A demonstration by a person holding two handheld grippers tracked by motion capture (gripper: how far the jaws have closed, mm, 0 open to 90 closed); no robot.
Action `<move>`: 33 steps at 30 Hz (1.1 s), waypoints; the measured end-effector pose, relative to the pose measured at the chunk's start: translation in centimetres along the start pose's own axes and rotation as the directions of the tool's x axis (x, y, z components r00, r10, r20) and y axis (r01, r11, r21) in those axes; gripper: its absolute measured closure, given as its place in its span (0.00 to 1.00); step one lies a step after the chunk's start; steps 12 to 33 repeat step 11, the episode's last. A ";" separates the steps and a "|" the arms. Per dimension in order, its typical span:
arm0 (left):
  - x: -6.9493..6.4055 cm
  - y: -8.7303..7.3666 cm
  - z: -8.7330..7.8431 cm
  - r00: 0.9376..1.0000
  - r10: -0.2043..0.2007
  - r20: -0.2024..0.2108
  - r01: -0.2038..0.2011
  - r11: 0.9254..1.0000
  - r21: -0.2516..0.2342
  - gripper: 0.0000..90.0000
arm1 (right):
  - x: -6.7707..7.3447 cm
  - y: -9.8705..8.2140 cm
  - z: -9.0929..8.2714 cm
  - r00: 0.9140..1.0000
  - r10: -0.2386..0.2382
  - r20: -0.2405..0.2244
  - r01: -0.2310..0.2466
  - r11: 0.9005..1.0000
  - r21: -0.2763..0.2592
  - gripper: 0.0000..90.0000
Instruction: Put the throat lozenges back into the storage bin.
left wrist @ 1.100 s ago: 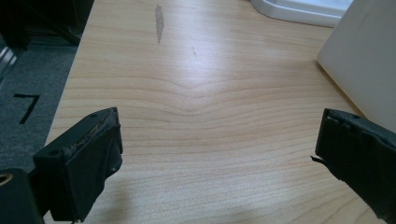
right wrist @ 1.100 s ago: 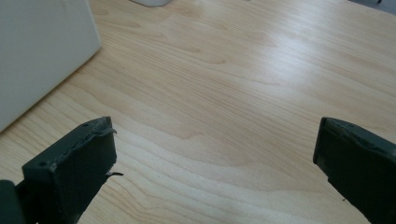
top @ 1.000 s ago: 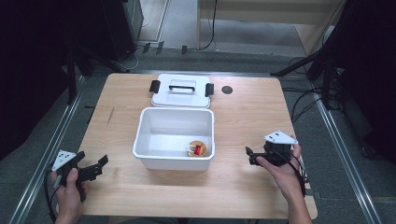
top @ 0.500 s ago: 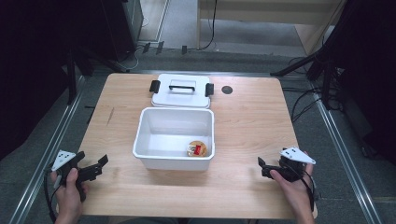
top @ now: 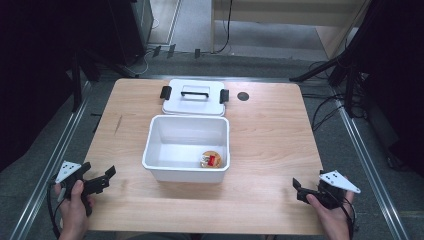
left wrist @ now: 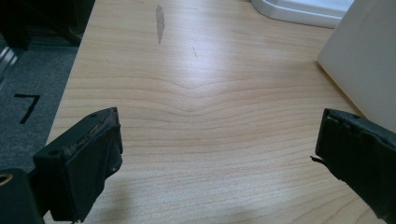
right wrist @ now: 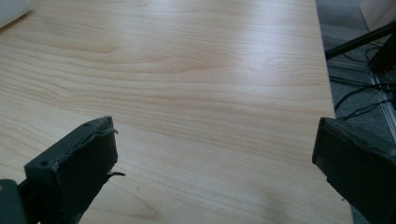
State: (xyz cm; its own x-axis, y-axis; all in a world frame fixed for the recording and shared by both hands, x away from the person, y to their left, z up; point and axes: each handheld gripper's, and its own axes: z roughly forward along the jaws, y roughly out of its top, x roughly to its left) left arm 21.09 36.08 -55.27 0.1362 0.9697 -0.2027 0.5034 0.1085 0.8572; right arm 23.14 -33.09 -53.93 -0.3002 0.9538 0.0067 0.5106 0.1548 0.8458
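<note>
Black left gripper (top: 102, 179) waits near-left, jaws open, empty. White plastic bin (top: 186, 171) at centre looks light, stiff, slippery; grip its rim. Lid (top: 194, 105) lies just behind. Right gripper (top: 301, 189) near-right, open, empty.

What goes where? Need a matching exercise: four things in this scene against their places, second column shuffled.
Things:
1. lid
2. white bin
3. left gripper
4. right gripper

Places:
A. near right corner of the table
B. table centre, small orange and red item inside
C. near left corner
D. flat behind the bin, handle up

Pairs: 1-D, 2-B, 3-C, 4-A
</note>
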 end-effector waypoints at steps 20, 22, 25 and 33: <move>0.0 0.0 0.0 1.000 0.002 0.000 -0.002 1.000 0.004 0.01 | -0.9 -1.3 -1.3 1.000 0.025 0.011 -0.025 1.000 -0.009 0.00; 0.0 0.0 0.0 1.000 0.002 0.000 -0.002 1.000 0.004 0.01 | -0.9 -1.3 -1.3 1.000 0.025 0.011 -0.025 1.000 -0.009 0.00; 0.0 0.0 0.0 1.000 0.002 0.000 -0.002 1.000 0.004 0.01 | -0.9 -1.3 -1.3 1.000 0.025 0.011 -0.025 1.000 -0.009 0.00; 0.0 0.0 0.0 1.000 0.002 0.000 -0.002 1.000 0.004 0.01 | -0.9 -1.3 -1.3 1.000 0.025 0.011 -0.025 1.000 -0.009 0.00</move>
